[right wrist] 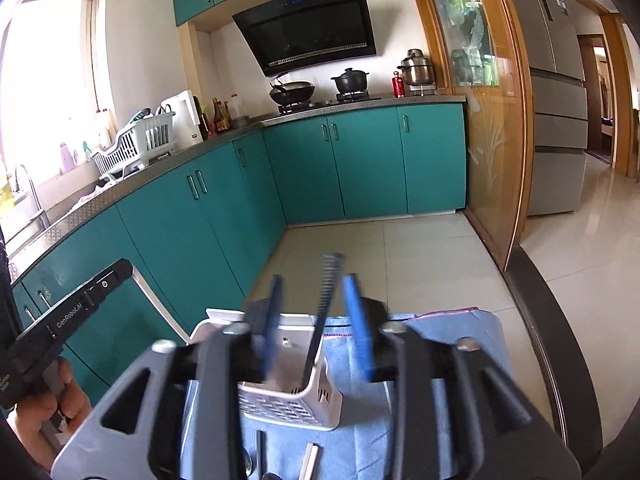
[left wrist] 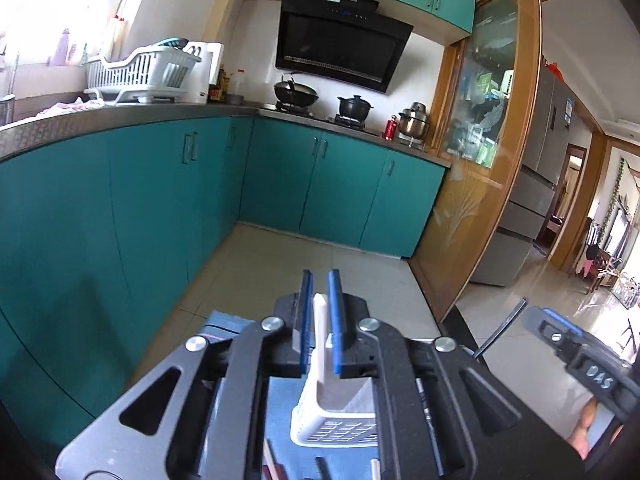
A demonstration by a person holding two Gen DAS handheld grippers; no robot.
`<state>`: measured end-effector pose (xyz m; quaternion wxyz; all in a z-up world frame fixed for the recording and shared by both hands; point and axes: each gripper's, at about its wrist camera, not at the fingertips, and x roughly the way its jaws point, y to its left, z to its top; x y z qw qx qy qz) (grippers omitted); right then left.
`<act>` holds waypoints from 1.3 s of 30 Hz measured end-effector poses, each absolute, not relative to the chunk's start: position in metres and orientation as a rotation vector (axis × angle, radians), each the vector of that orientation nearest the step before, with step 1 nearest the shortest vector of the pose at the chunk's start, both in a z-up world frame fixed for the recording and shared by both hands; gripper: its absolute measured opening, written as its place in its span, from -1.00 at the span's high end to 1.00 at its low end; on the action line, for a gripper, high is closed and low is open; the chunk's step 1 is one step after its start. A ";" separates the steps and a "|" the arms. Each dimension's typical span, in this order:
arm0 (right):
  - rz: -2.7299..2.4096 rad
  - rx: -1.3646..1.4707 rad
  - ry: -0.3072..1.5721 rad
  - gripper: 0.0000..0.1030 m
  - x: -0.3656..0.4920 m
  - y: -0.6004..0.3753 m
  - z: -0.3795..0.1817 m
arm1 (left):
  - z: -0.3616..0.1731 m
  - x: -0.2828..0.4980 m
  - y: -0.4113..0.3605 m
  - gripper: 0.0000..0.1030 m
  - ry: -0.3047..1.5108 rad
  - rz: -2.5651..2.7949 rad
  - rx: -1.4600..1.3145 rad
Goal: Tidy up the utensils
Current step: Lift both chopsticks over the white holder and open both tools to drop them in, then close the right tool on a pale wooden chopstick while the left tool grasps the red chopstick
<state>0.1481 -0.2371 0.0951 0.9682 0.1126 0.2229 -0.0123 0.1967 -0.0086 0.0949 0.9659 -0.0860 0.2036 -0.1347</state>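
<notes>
The left gripper (left wrist: pixel 320 292) has its blue fingers (left wrist: pixel 306 312) close together with a white utensil handle (left wrist: pixel 321 344) standing between them; the handle's long axis runs upright, its blunt end up and level with the finger tips, its lower end down inside the white utensil caddy (left wrist: pixel 332 428); whether the pads still press on it I cannot tell, a thin gap seems to show on each side. The right gripper (right wrist: pixel 316 292) has its fingers (right wrist: pixel 358 328) apart and blurred; between them, clear of both pads, a dark comb-toothed utensil (right wrist: pixel 326 308) stands in the white slotted caddy (right wrist: pixel 296 404), its long axis near upright, leaning a little to the right, toothed end up and handle end down in the basket. The caddy sits on a blue cloth (right wrist: pixel 440 344) spread over the worktop near the cameras; more utensils lie flat on the cloth in front of the caddy, among them a white stick-shaped handle (right wrist: pixel 310 462) pointing away towards the caddy. In the right wrist view the person's hand (right wrist: pixel 44 412) grips the left gripper's handle at the near left. Beyond, teal cabinets (right wrist: pixel 360 160) run along the far wall under a black range hood (right wrist: pixel 308 28); a wok (right wrist: pixel 292 92) and a black lidded pot (right wrist: pixel 351 80) sit on the stove, and a white dish rack (right wrist: pixel 132 144) stands at the far left.
</notes>
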 end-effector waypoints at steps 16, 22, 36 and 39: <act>-0.015 0.282 0.917 0.06 0.126 -0.220 -0.064 | -0.059 0.143 0.043 -0.09 0.804 -0.047 -0.142; 0.000 0.183 1.033 0.07 0.146 -0.174 -0.106 | -0.089 0.139 0.029 -0.18 0.868 -0.093 -0.102; -0.092 0.120 1.064 0.69 0.130 -0.180 -0.119 | -0.101 0.142 0.022 -0.29 0.886 -0.169 -0.102; -0.092 0.146 1.061 0.73 0.128 -0.191 -0.117 | -0.103 0.143 0.020 -0.29 0.888 -0.178 -0.099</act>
